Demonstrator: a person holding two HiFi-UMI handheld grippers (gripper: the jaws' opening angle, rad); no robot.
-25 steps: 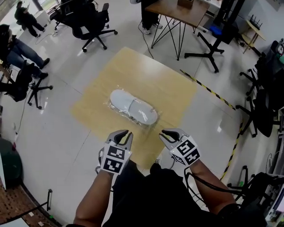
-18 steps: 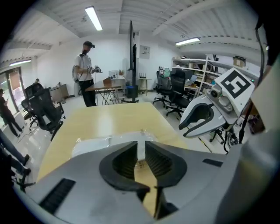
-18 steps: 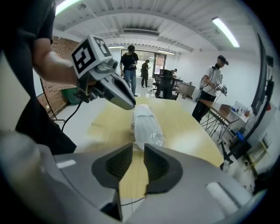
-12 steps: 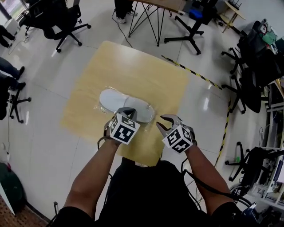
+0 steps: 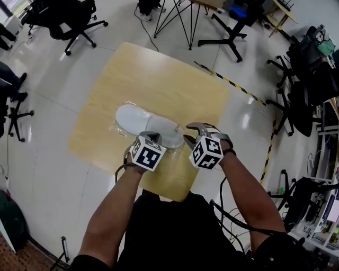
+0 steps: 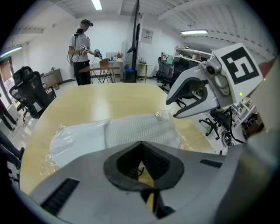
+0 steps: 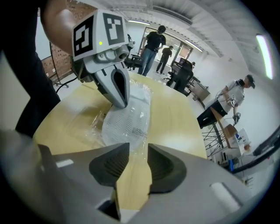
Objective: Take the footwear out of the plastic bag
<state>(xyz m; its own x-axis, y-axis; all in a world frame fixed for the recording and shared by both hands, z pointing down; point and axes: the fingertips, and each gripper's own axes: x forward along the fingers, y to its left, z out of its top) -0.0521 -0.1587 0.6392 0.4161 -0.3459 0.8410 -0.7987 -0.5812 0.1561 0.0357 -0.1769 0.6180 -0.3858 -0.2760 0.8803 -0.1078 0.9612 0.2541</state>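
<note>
— Worktop [image 5: 159, 69], lower centre: left tongs [image 5: 151, 136] closed, tip at the plastic bag [image 5: 119, 128]; right tongs [image 5: 192, 132] have just been opening, empty.
— Slipper [image 5: 139, 119] lies bagged, mid-frame. Pinching slipper with film could drag everything.

Probably a lab-like open office: swivel chairs [image 5: 66, 16], trestle desks [image 6: 101, 69], striped hazard tape [image 5: 230, 82] across the glossy floor [image 5: 42, 159].

The slipper [image 5: 142, 123] lies in the plastic bag [image 5: 116, 127] at mid tabletop [image 5: 159, 74]. The left gripper [image 5: 151, 135] is at the bag's near edge, the right gripper [image 5: 192, 130] at its right end.
</note>
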